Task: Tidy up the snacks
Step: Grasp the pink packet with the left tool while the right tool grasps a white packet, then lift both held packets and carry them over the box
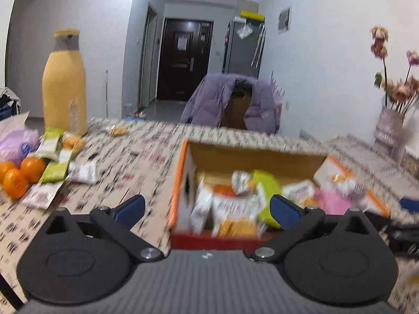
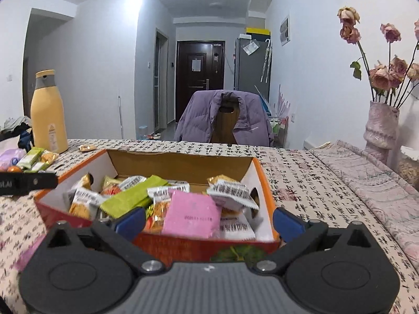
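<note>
Jaws apart and holding nothing on both tools: the left gripper (image 1: 207, 209) hangs before the near-left corner of an open cardboard box (image 1: 183, 162), the right gripper (image 2: 209, 221) before the same box's near wall, as a household snack sort nears its finish.

Well off to the left of the left jaws, loose packets (image 1: 56, 157) lie on the printed tablecloth (image 1: 136, 162) beside three oranges (image 1: 18, 174) and a tall yellow bottle (image 1: 65, 83); one small packet (image 1: 117, 130) sits alone farther back.

Ahead of and between the jaws, the box already holds a heap of wrappers, a green bar (image 2: 133, 196) and a pink sachet (image 2: 191, 216) among them. The left view is smeared by motion, so labels cannot be read.

The step in hand looks like a swing to the leftover packets. Done well, it means approaching a single wrapper low and flat, pinching it across its narrow width, clear of the oranges, then lifting high enough to pass the box rim.

To the right, a vase of dried roses (image 2: 382, 128) stands well clear.
</note>
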The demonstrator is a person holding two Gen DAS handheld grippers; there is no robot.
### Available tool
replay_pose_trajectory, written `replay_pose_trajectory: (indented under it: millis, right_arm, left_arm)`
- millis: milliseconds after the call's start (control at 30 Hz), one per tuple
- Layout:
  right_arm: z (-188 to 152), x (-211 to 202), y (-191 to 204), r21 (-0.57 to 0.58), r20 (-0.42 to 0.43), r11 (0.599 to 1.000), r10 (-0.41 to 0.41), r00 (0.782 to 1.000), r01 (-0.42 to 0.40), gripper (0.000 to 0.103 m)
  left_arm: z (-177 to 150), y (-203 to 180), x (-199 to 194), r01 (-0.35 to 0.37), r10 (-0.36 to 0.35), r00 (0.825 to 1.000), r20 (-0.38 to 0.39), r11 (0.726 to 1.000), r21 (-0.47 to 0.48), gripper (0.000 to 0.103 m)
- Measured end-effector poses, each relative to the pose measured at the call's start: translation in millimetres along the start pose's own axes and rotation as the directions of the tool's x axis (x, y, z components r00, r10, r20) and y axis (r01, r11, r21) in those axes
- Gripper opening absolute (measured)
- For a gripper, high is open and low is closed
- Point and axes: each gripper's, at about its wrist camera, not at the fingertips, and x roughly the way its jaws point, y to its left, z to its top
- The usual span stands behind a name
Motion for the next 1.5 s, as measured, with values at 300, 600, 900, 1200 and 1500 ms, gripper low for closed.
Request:
replay_pose_trajectory:
  millis: [300, 600, 900, 1200, 1500]
  right_arm:
    - [-28, -26, 1, -0.004, -0.023, 1.000, 0.010, 1.000, -0.010, 0.103]
    - [-46, -31, 4, -0.003, -0.072, 1.000, 0.008, 0.997, -0.008, 0.103]
    - [-45, -28, 19, -0.014, -0.100, 0.999, 0.041, 0.994, -0.043, 0.103]
    - [-36, -2, 65, -0.002, -0.170, 0.991, 0.132, 0.977, -0.134, 0.103]
    - [-33, 29, 115, -0.004, -0.245, 0.992, 0.122, 0.962, -0.126, 0.103]
  left_arm:
    - [-43, 8, -2, 0.001, 0.008, 0.986, -0.167, 0.999, 0.054, 0.103]
    - [-60, -2, 14, -0.014, 0.029, 0.970, -0.241, 0.998, 0.066, 0.079]
    - [-60, 2, 4, 0.005, 0.006, 0.978, -0.211, 0.999, 0.053, 0.063]
    - [-52, 26, -13, 0.006, 0.001, 0.986, -0.164, 0.999, 0.041, 0.063]
    - [-38, 50, -25, 0.000, 0.007, 0.994, -0.113, 0.998, 0.060, 0.063]
